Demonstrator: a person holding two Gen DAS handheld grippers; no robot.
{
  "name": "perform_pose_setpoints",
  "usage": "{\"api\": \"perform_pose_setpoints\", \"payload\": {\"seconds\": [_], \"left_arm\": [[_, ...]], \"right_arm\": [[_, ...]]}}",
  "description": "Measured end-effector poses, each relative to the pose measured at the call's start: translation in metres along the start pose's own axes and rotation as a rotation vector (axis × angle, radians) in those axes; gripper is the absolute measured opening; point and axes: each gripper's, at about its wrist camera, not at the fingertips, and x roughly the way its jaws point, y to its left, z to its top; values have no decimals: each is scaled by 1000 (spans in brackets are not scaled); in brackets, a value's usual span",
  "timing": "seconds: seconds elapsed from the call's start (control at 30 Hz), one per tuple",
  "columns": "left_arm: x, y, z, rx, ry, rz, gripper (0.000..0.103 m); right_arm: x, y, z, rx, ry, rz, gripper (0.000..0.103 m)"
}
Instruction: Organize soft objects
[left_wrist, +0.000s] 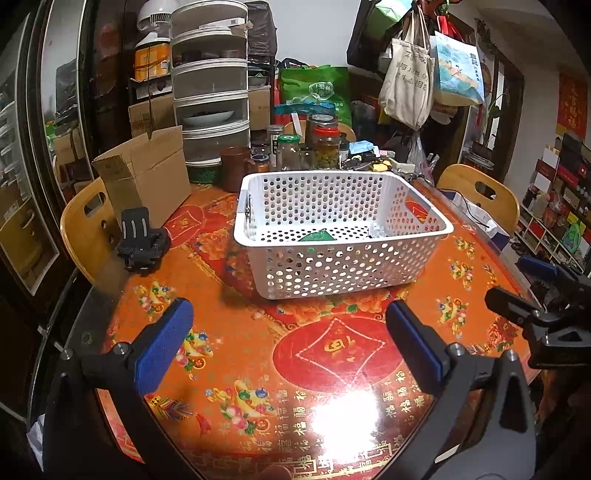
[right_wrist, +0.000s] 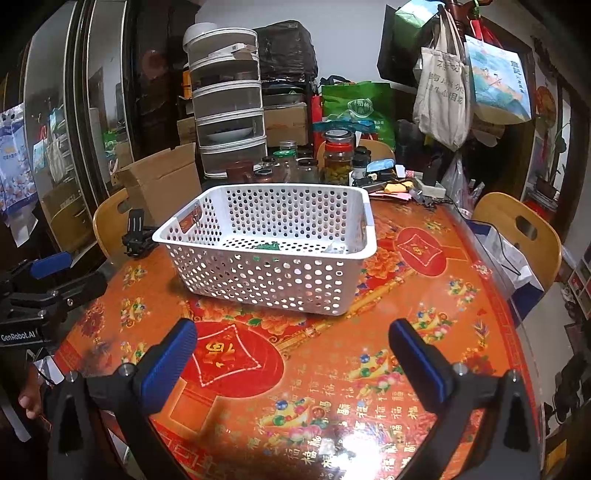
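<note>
I hold both tools low over the near edge of the round table (left_wrist: 229, 354), whose red and orange printed cloth lies under a glossy sheet that throws back a bright glare at six o'clock. My left gripper (left_wrist: 288, 343) is released, its blue pads (left_wrist: 162, 347) spread wide with nothing between them. My right gripper (right_wrist: 295, 362) is likewise released and empty, blue pads (right_wrist: 168, 365) well apart; in the left wrist view it shows at three o'clock (left_wrist: 546, 295), and in the right wrist view the left one sits at nine o'clock (right_wrist: 48, 280).

The white perforated basket (left_wrist: 343, 266) stands on the cloth at twelve o'clock from both tools, near but not touching either. On its floor lies a green soft item (left_wrist: 317, 236), mostly hidden by the near wall; in the right wrist view it shows again (right_wrist: 267, 246) with something greyish just beside it at the three o'clock end, which I cannot make out.

A small black clamp-like object (left_wrist: 142, 243) rests on the table at ten o'clock, close to a wooden chair back (left_wrist: 86, 229). Beyond it stands an open cardboard box (left_wrist: 147, 177). Behind the basket are glass jars (left_wrist: 325, 147), a brown mug (left_wrist: 236, 168) and a stacked tiered food cover (left_wrist: 210, 85). Tote bags (left_wrist: 406, 85) hang at one o'clock, and a second wooden chair (left_wrist: 480, 195) sits at two o'clock.
</note>
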Motion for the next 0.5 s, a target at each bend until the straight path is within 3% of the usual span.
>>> {"api": "perform_pose_setpoints", "payload": {"seconds": [0.5], "left_arm": [[1,0,-5,1,5,-8,103]], "right_arm": [[-3,3,0,-8,-3,2,103]]}}
